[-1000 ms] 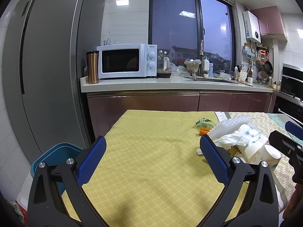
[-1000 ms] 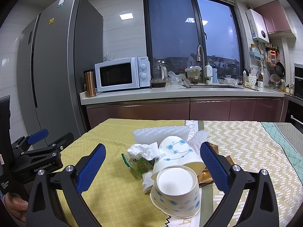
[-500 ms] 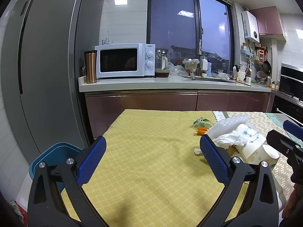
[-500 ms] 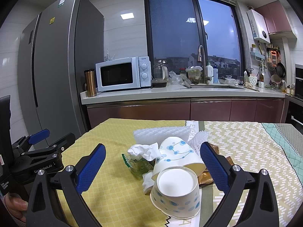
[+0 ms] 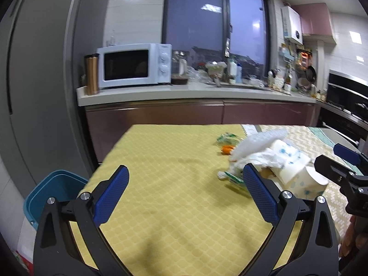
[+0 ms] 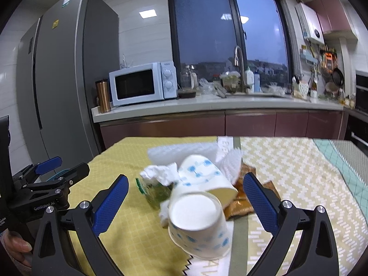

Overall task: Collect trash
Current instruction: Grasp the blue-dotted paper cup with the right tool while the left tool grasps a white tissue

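Observation:
A pile of trash lies on the yellow tablecloth: two white paper cups with blue dots on their sides, a crumpled tissue, white foam sheets, a green wrapper and brown wrappers. The pile also shows in the left wrist view. My right gripper is open, with the nearest cup between its fingers. My left gripper is open and empty over bare cloth, left of the pile. A blue bin stands on the floor at the table's left.
A grey fridge stands at the left. A counter behind the table holds a microwave, a copper tumbler and sink clutter. An orange scrap and a green wrapper lie further back on the table.
Both grippers have moved forward and lower toward the table. The trash pile looks closer in both views. Both stay open.

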`<state>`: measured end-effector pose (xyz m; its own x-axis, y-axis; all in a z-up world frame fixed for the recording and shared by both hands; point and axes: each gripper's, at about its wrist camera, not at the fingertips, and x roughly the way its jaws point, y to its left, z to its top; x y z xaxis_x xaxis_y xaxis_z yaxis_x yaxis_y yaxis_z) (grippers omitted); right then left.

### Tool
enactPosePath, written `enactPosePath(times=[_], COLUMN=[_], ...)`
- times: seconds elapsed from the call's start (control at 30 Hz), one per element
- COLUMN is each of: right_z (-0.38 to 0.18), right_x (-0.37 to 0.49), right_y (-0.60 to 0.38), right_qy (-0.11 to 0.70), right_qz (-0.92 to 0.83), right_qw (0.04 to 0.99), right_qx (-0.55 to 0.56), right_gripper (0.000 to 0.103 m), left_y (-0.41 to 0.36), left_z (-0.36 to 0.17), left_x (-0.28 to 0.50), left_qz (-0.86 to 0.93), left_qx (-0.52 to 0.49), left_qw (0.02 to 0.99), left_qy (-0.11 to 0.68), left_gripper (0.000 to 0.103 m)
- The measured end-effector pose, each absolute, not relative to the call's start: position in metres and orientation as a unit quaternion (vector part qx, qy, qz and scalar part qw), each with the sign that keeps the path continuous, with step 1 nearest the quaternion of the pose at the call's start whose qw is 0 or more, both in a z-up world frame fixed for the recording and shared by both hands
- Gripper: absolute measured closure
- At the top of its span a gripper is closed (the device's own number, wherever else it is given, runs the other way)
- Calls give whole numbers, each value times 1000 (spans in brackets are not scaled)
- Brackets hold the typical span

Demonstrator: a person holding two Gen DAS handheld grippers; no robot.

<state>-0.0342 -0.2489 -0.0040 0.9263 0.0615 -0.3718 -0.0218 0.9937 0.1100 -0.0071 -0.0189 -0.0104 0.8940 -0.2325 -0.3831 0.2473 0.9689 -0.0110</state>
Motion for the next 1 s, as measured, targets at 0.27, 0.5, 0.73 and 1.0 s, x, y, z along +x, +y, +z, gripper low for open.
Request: enactPosePath(times=[0.27,0.5,0.73,1.0], right_z=[-26,-35,-35,-22], right_x=[-35,-30,-32,-41], right_y=[-260,-267,-280,-294], right_qy=[237,253,251,232], right_qz=[47,63,77,84], right_qw=[968,961,958,961], right_qx=[72,93,115,123], right_gripper=[23,34,44,44], left_y=[-49,-71,-101,-113], left_z=[-25,-34,-36,-30], left_x=[6,27,33,53], left_qz=[-179,-224,-256,-266], left_qx=[45,43,64,80], left_qw=[957,938,929,924], left_qy=[225,260,260,264], left_gripper=[6,10,20,44])
